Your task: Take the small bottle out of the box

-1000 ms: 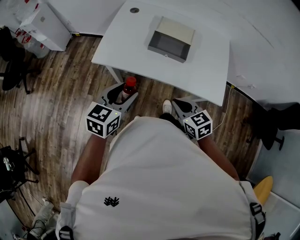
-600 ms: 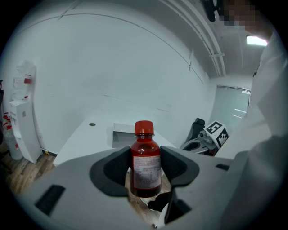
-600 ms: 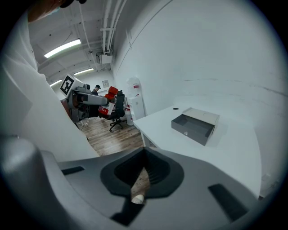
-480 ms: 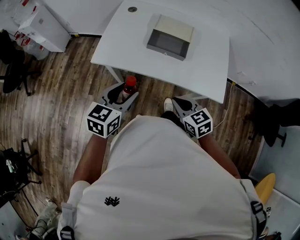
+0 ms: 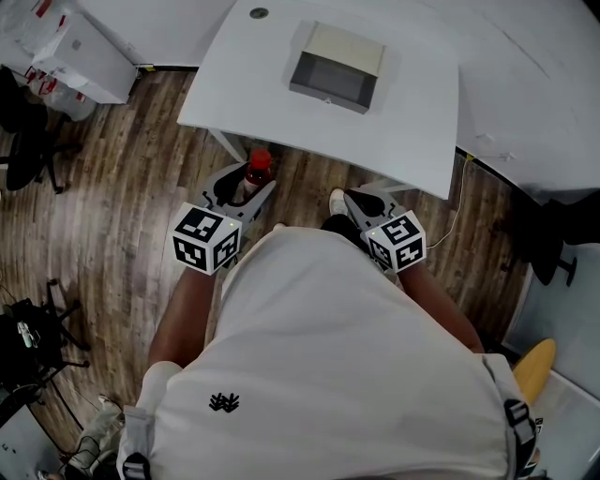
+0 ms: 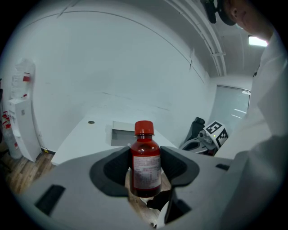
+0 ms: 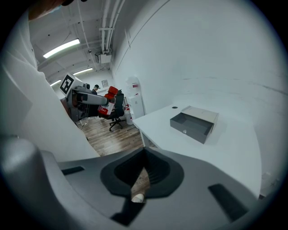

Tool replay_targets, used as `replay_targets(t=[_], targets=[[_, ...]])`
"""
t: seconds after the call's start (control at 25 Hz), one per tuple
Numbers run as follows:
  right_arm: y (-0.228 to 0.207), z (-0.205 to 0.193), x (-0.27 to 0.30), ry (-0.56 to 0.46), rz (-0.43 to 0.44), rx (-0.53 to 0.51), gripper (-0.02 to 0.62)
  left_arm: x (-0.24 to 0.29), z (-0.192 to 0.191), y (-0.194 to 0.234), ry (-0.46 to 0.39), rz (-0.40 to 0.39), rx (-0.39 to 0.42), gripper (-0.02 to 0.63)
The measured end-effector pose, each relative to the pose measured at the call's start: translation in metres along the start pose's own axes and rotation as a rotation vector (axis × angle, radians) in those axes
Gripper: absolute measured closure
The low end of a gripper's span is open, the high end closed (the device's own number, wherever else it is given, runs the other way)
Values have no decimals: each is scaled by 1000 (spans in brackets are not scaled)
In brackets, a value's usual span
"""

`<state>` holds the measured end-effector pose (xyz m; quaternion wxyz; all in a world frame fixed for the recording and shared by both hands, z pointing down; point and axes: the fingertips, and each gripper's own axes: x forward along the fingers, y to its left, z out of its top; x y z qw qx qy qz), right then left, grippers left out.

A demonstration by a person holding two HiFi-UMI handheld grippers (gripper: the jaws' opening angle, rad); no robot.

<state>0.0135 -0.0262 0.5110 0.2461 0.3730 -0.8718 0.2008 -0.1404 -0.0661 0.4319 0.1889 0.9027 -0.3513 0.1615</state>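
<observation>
My left gripper is shut on a small bottle of dark red liquid with a red cap and a white label. It holds the bottle upright over the wooden floor, just short of the white table. In the left gripper view the bottle stands between the dark pads, which press on both its sides. The open grey box lies on the table with nothing visible inside. My right gripper is near the table's front edge. In its own view the right gripper has its jaws together and nothing between them.
A round grommet sits in the tabletop left of the box. A white cabinet and an office chair stand on the floor at the left. A shoe shows beside the right gripper, and a cable hangs off the table's right edge.
Both grippers and the bottle keep their places. Only the head view has shifted a little, so the table and box sit slightly higher in the picture.
</observation>
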Motion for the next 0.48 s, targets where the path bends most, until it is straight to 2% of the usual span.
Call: replay_targets(t=[0.48], targets=[[-36, 8, -1, 8, 19, 7, 589, 33, 16, 2, 17, 14, -11, 390]])
